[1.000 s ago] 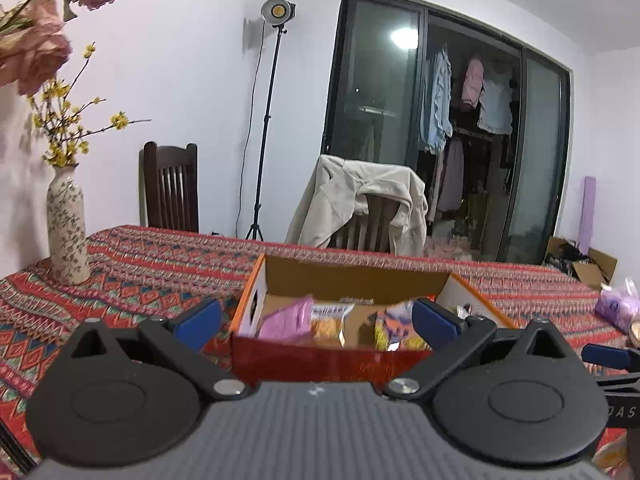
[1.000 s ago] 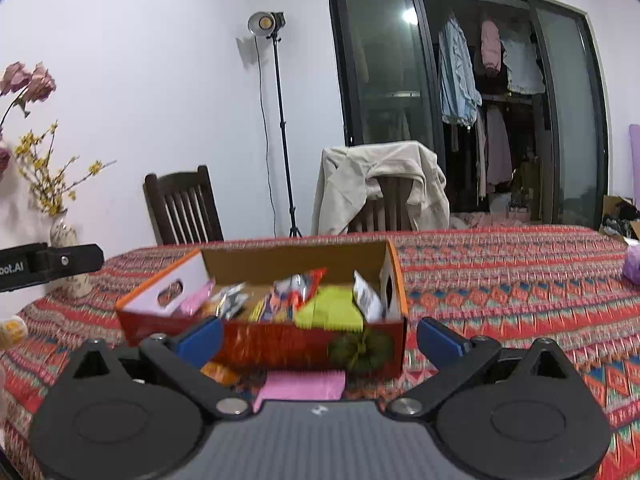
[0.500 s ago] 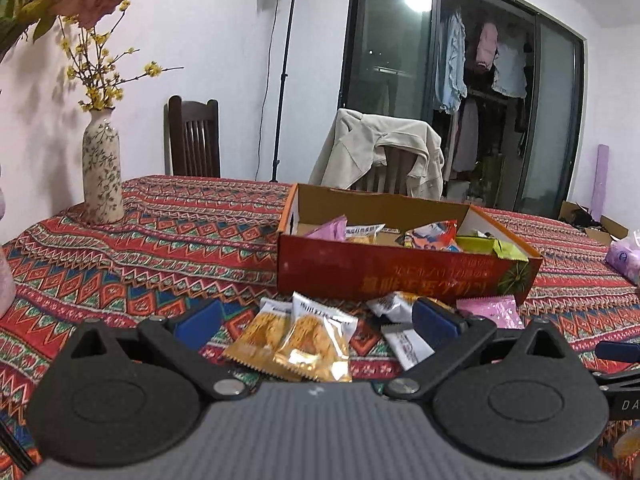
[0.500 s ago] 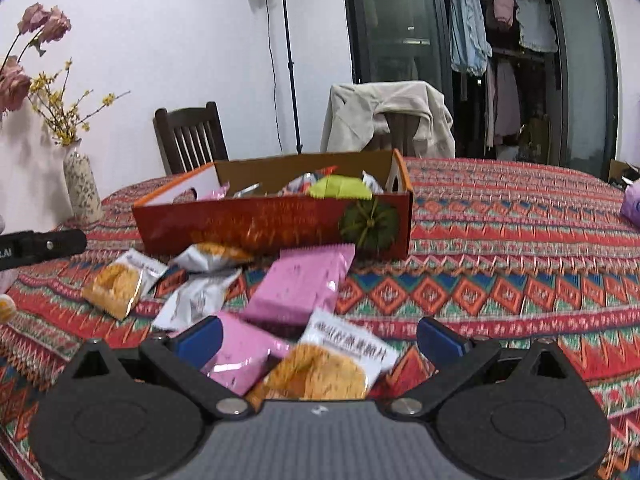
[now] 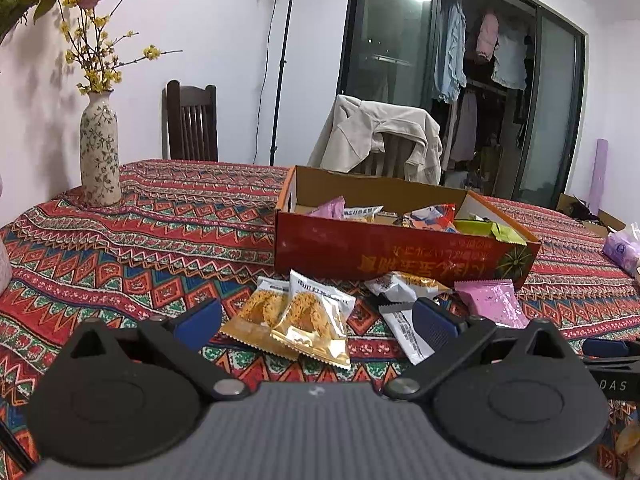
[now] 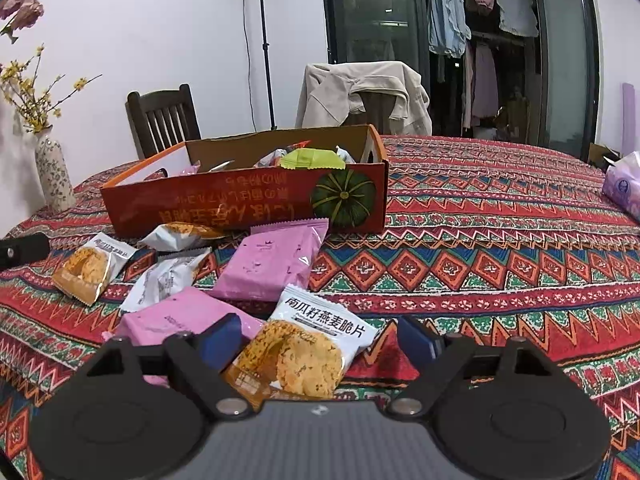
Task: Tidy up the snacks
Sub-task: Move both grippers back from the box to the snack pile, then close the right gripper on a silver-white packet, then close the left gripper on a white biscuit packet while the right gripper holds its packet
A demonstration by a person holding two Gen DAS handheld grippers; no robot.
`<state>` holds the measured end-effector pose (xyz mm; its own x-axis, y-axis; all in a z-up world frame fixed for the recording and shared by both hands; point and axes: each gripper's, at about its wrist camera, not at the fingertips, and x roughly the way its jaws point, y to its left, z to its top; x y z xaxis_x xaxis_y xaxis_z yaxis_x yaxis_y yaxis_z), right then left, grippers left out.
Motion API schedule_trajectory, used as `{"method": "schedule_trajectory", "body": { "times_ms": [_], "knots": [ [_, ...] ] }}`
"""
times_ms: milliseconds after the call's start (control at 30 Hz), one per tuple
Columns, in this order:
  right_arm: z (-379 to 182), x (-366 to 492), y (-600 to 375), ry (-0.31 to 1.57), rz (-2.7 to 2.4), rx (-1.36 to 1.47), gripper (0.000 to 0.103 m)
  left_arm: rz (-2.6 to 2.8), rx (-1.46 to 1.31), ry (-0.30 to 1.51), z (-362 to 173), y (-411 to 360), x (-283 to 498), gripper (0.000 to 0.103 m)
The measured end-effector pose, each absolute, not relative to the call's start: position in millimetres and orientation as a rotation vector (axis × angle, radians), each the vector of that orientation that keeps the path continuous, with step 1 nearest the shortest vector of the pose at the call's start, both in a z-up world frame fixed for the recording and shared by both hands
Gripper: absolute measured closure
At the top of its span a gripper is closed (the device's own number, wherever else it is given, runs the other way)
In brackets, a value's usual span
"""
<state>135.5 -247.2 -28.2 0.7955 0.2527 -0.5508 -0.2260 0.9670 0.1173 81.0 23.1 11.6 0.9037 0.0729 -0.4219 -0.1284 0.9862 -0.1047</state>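
Both grippers low over the patterned tablecloth [image 6: 500, 248], pointing at the red snack box [image 6: 248, 204].

Right gripper [image 6: 320, 340]: jaws closing, an oat crisp packet [image 6: 304, 352] lies between them, pads not pressing on it yet, so nothing gripped. Two pink packets [image 6: 276, 260] sit just beyond it, between gripper and box.

Left gripper [image 5: 316, 320]: jaws spread wide, released, nothing held. Two golden crisp packets [image 5: 304, 320] lie overlapped on the cloth between its fingers.

Box already holds several packets, including a green packet [image 6: 312, 160].
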Motion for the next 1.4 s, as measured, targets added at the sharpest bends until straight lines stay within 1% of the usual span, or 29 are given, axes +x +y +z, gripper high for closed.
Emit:
{"method": "schedule_trajectory", "body": {
  "times_ms": [100,167,200,267,300,333,367,400,433,500,533,767,1033,1200,1233,1300,1333,1367,1400],
  "knots": [
    [-30,138,-252,0.609,0.262,0.081,0.02,0.11,-0.135,0.437,10,24,82,0.0],
    [-31,138,-255,0.612,0.249,0.096,0.029,0.116,-0.135,0.44,10,25,83,0.0],
    [-32,139,-257,0.619,0.24,0.097,0.036,0.118,-0.136,0.441,10,25,83,0.0],
    [-34,140,-257,0.629,0.242,0.095,0.037,0.123,-0.135,0.444,10,25,84,0.0],
    [-34,140,-253,0.629,0.241,0.075,0.04,0.124,-0.135,0.446,9,24,84,0.0],
    [-34,140,-250,0.63,0.25,0.055,0.046,0.125,-0.135,0.448,9,23,85,0.0],
    [-35,139,-245,0.628,0.26,0.03,0.05,0.125,-0.135,0.45,9,23,85,0.0],
    [-35,138,-239,0.624,0.269,-0.009,0.057,0.124,-0.133,0.453,8,22,85,0.0],
    [-35,137,-237,0.621,0.28,-0.025,0.067,0.125,-0.13,0.456,8,21,85,0.0],
    [-34,136,-236,0.615,0.304,-0.029,0.082,0.127,-0.124,0.46,8,20,85,0.0],
    [-32,136,-237,0.61,0.302,-0.026,0.084,0.129,-0.122,0.462,8,20,85,0.0],
    [-19,135,-252,0.542,0.306,0.008,0.085,0.137,-0.098,0.481,7,17,95,0.0],
    [-5,141,-253,0.488,0.317,0.013,0.085,0.154,0.008,0.522,1,8,131,0.0],
    [-5,143,-251,0.486,0.325,0.019,0.085,0.171,0.091,0.552,-10,-2,151,0.0],
    [-5,144,-250,0.487,0.326,0.018,0.085,0.174,0.109,0.565,-13,-4,155,0.002],
    [-5,144,-250,0.489,0.329,0.019,0.085,0.172,0.136,0.596,-18,-7,162,0.012],
    [-5,144,-250,0.489,0.33,0.019,0.085,0.172,0.143,0.609,-21,-8,165,0.02],
    [-5,144,-249,0.489,0.33,0.019,0.085,0.17,0.143,0.619,-22,-7,167,0.026],
    [-5,144,-248,0.489,0.331,0.018,0.085,0.171,0.14,0.629,-24,-6,169,0.027]
  ]
}}
